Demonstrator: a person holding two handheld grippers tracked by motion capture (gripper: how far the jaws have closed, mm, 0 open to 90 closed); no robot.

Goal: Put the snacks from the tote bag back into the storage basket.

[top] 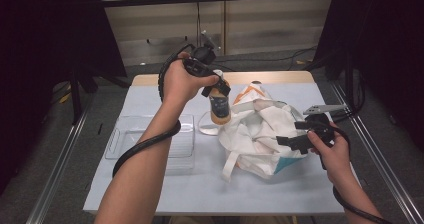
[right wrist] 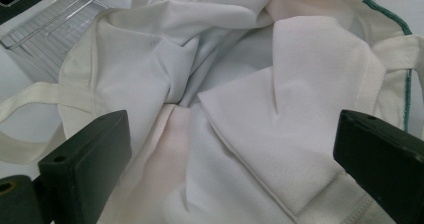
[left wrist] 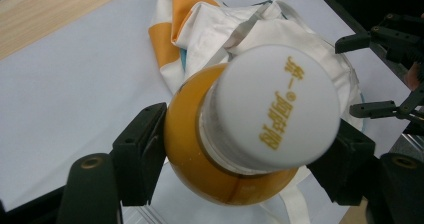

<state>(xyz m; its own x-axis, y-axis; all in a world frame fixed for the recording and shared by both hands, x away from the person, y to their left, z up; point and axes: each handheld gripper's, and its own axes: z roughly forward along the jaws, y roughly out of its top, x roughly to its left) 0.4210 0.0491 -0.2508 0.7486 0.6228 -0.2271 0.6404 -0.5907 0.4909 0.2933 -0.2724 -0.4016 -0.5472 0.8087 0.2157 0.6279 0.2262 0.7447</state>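
The left hand-held gripper (left wrist: 240, 159) was clamped on the orange bottle (top: 220, 106), held above the counter's far-middle beside the white bag (top: 257, 131), while the right hand-held gripper (top: 295, 134), jaws apart, should be kept spreading the bag's mouth.

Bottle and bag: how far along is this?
Done: the left gripper has the orange bottle clamped and lifted off the table, beside the white bag.
In hand: the right gripper, jaws open, sits at the bag's crumpled mouth without pinching cloth.
Left: whether the bottle is going in or coming out can't be told; the clear tray holds nothing.
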